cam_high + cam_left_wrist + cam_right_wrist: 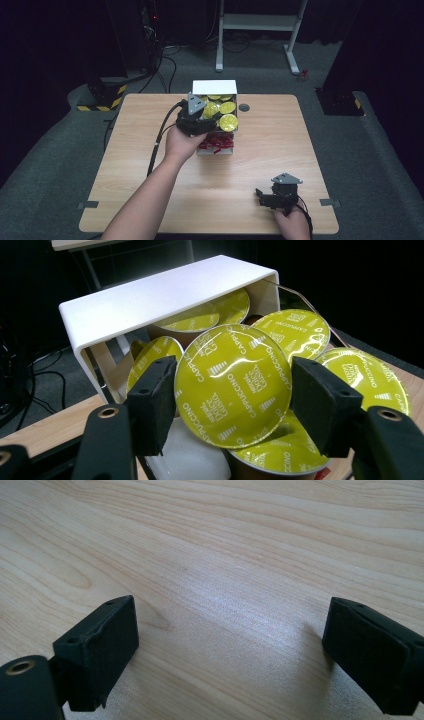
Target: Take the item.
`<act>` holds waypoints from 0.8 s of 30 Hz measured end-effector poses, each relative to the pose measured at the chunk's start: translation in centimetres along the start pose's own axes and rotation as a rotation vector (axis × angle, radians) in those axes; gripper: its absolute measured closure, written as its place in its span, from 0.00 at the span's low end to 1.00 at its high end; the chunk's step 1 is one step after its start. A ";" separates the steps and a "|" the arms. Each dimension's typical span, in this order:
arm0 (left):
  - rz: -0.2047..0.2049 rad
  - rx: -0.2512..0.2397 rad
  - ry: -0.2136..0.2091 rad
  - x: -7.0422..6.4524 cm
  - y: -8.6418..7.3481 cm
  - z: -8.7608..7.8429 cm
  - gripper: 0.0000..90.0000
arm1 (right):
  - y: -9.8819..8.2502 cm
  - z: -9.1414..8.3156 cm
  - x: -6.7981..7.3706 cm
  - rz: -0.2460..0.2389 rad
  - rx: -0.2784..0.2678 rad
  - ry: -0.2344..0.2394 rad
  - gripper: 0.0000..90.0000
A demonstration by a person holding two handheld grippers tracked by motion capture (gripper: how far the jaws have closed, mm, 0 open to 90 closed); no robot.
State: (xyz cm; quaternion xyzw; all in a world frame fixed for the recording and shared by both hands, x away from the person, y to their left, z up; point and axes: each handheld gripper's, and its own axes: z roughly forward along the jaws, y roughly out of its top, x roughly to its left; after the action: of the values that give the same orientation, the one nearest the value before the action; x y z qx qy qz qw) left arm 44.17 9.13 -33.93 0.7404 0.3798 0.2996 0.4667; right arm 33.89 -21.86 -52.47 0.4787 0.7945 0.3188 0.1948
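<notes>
Left gripper (232, 407) closed around a coffee capsule (232, 385), black foam pads (152, 402) pressed against opposite edges of its round yellow foil lid. In the high view, left gripper (200, 117) held over the white rack (215, 88) at the far middle of the table (150, 165), left hand (181, 142) just behind it. Capsule tilted up toward the camera, sitting among others of the same kind in the rack.

Right gripper (227, 655) spread wide, nothing between the jaws, low over bare wood. In the high view, right gripper (270, 197) near the front right edge of the table, well apart from the rack, right hand (292, 225) at the bottom edge.

On the held lid, white print reading "CAPPUCCINO" around the rim, "DOLCE GUSTO" nearer the middle, plus small bar marks. Same wording on neighbouring capsules (295, 330).

Lids glossy, metallic yellow-green, flat and circular; capsule bodies brown beneath. Rack of smooth white sheet, bent into a rounded top cover (160, 300), with a thin wire (300, 297) at the right side. Red capsules (216, 144) in a lower part of the rack, detail too small to tell. Table of pale wood with visible grain, rounded corners. Dark carpet around it.
</notes>
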 end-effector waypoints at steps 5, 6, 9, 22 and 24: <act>-0.014 -0.002 -0.005 0.0 -0.1 0.0 0.44 | 0.0 0.0 0.0 0.000 0.000 0.000 0.09; -0.012 0.000 -0.005 0.0 -0.1 0.0 0.44 | 0.0 0.0 0.0 0.000 0.000 0.000 0.09; -0.014 -0.003 -0.013 -0.1 -0.1 0.0 0.44 | 0.0 0.0 0.0 0.000 0.000 0.000 0.09; -0.019 -0.012 -0.017 -0.2 0.0 -0.3 0.44 | 0.0 0.0 0.0 0.000 0.000 0.000 0.09; -0.024 -0.014 -0.018 -0.2 0.0 -0.4 0.44 | 0.0 0.0 0.0 0.000 0.000 0.000 0.09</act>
State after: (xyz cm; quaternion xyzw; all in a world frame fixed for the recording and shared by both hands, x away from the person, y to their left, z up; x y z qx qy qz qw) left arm 43.78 9.15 -33.80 0.7353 0.3822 0.2898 0.4789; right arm 33.89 -21.87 -52.47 0.4788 0.7945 0.3189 0.1946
